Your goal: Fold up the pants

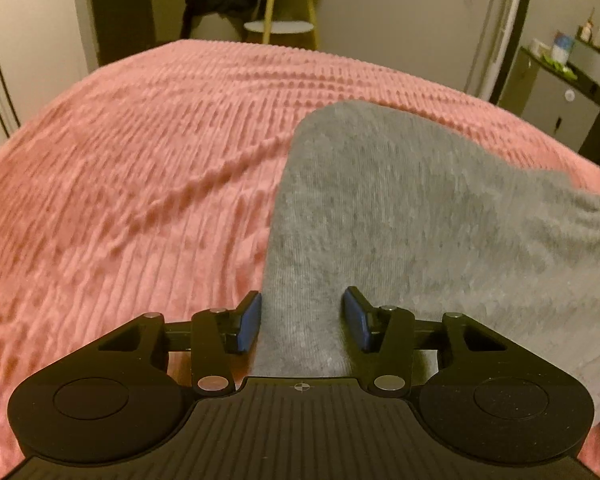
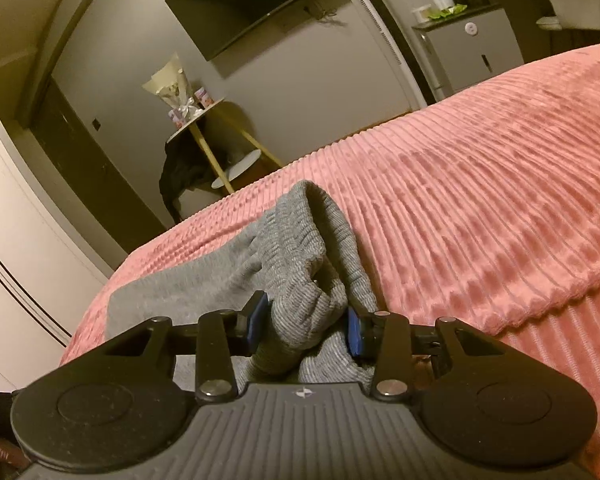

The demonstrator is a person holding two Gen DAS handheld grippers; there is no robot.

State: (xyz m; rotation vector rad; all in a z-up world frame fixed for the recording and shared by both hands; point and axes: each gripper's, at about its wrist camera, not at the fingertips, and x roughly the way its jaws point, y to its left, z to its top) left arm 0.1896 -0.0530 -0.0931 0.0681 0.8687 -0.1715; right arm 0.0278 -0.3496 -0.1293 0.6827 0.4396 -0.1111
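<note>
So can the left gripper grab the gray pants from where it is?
Probably yes. The left gripper already has a flat part of the gray pants between its blue pads, with nothing in the way.

Dim warm yellowish indoor light, soft motion blur, grainy detail, strong fisheye bending with dark corners

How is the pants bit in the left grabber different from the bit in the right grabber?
The left gripper straddles smooth, flat grey pants cloth; the right gripper has a bunched, ribbed band between its pads. The left pads stand apart from the cloth's middle, with the fabric lying low on the pink blanket; the right pads press a thick wad that humps up. Both bits are grey, and both grippers have blue pads.
</note>
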